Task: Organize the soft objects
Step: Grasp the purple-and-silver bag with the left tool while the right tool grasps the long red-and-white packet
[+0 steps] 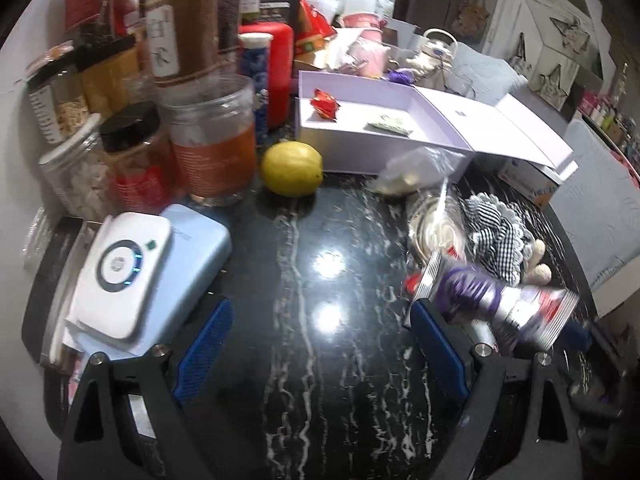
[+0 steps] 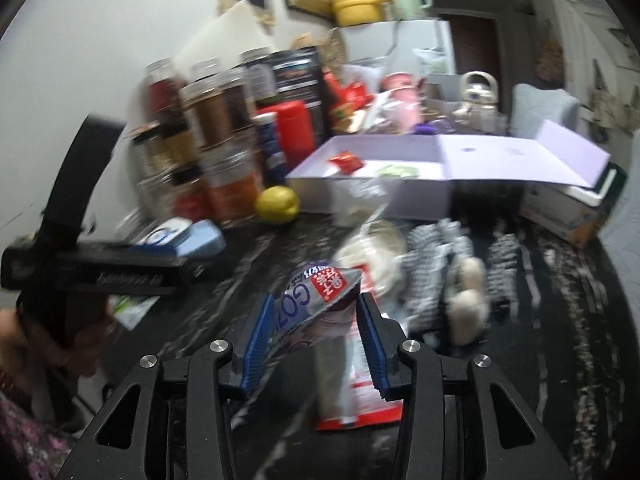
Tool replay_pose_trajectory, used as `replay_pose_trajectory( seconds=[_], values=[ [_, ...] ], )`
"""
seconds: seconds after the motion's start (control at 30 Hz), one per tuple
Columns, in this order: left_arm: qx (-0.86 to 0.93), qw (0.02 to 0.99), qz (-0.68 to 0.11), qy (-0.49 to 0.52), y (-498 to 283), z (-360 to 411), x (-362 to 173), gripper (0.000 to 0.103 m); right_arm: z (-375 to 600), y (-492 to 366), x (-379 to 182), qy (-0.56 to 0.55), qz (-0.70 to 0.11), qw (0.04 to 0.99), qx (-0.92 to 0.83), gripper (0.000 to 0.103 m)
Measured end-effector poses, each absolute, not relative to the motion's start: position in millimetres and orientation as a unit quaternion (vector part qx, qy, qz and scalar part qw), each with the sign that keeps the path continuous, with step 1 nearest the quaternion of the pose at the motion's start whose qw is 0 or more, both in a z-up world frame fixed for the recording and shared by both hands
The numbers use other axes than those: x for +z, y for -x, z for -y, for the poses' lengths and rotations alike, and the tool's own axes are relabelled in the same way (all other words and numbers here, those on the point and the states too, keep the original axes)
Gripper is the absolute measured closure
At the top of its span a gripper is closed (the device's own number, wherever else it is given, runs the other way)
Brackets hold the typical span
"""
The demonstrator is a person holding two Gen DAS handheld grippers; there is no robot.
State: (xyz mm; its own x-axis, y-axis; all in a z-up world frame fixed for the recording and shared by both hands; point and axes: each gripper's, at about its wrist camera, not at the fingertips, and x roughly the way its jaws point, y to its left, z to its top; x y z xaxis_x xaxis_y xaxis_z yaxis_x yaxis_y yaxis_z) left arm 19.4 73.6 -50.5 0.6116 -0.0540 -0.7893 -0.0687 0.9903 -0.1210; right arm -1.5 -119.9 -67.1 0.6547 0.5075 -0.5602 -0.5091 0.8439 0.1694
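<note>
The right gripper has its blue fingers pressed on a silver-and-purple snack packet, which crumples between them and rises above the black marble desk. In the left wrist view the same packet shows blurred at the right, beside the left gripper's right-hand finger. Under it in the right view lies a flat red-and-white packet. Just beyond sit a clear bag with pale contents and a soft toy in black-and-white gingham, lying on the desk with its cream feet toward the camera.

The left gripper has its fingers spread wide with nothing between them, above bare desk. To its left lies a white device with a blue ring on a light blue case. Farther back a lemon rests just in front of an open lilac box, which holds a red wrapped sweet and a small green sachet. Jars crowd the back left.
</note>
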Motion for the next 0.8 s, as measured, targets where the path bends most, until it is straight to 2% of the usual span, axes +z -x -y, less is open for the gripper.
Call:
replay_pose_trajectory(
  seconds=[0.13,0.17,0.23,0.3,0.8],
  values=[
    [0.015,0.9,-0.43,0.071,-14,-81,-45,0.011,107,7,-77,0.006,-0.324,0.898,0.296,0.056],
    [0.016,0.901,-0.428,0.072,-12,-82,-44,0.011,105,8,-80,0.006,-0.33,0.896,0.297,0.05],
    [0.014,0.901,-0.428,0.073,-9,-81,-44,0.011,104,10,-83,0.006,-0.336,0.894,0.296,0.046],
    [0.009,0.901,-0.429,0.071,-8,-77,-45,0.011,105,13,-86,0.01,-0.342,0.893,0.292,0.038],
    [-0.065,0.886,-0.456,0.056,-17,-18,-62,0.011,145,7,-100,0.003,-0.37,0.904,0.215,0.034]
  ],
)
